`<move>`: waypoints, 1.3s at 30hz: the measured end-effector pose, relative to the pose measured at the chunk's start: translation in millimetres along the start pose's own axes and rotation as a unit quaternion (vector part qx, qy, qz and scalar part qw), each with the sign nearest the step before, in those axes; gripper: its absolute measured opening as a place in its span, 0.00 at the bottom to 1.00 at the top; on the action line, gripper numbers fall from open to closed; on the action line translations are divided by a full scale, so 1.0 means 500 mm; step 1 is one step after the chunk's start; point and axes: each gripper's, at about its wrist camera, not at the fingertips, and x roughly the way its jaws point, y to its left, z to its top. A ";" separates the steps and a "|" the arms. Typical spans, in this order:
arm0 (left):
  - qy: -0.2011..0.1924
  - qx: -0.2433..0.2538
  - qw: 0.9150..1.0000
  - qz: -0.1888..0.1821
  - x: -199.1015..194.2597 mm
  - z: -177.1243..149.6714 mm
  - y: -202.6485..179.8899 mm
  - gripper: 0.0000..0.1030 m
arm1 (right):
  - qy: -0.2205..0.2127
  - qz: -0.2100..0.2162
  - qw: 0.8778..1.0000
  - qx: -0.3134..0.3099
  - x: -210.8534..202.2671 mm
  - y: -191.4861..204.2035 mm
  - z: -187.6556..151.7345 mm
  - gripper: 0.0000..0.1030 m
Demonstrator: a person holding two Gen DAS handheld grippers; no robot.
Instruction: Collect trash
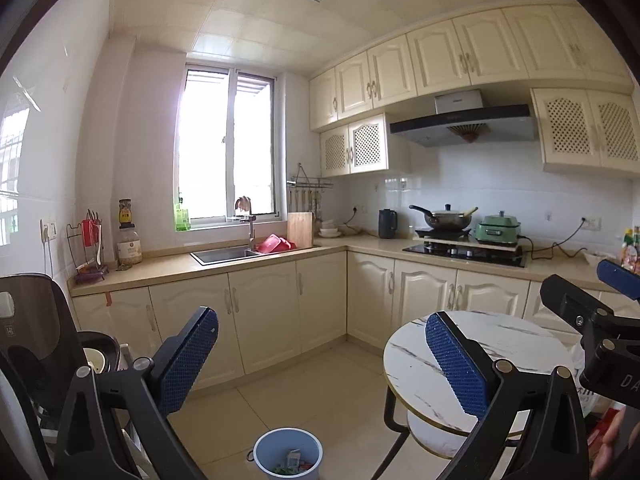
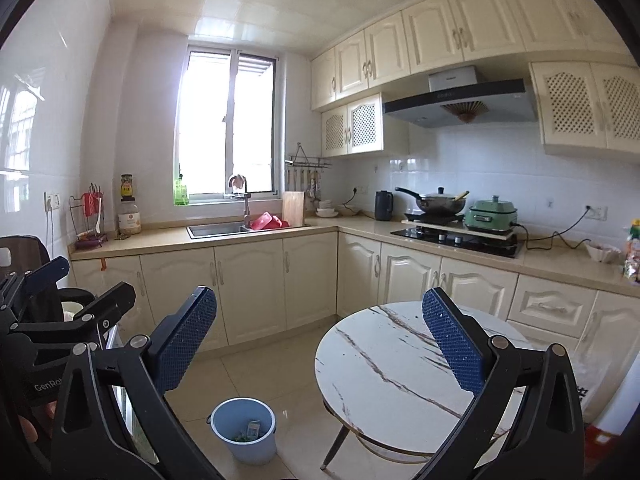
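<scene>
A: Where is the trash?
B: In the blue bin [image 1: 288, 456] on the floor, left of the round marble desk [image 2: 384, 364]; a small carton and green scraps lie inside.
A: And the tongs?
B: The left tongs [image 1: 322, 360] are spread wide, holding nothing, raised over the floor with the bin below them. The right tongs [image 2: 320, 344] are spread too, empty, with the right finger [image 2: 452, 344] in front of the desk top.
A: Behind them?
B: Cream cabinets [image 2: 248, 284], a sink [image 2: 216, 230] under the window, a wok [image 2: 438, 202] on the stove.
</scene>
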 end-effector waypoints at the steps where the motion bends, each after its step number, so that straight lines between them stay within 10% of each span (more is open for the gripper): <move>1: -0.002 -0.001 1.000 -0.003 -0.006 0.006 0.005 0.99 | -0.002 -0.001 1.000 0.001 -0.004 -0.002 0.004 1.00; 39: -0.019 -0.001 1.000 -0.021 -0.050 0.110 0.121 0.99 | -0.014 -0.021 1.000 0.003 -0.030 -0.011 0.021 1.00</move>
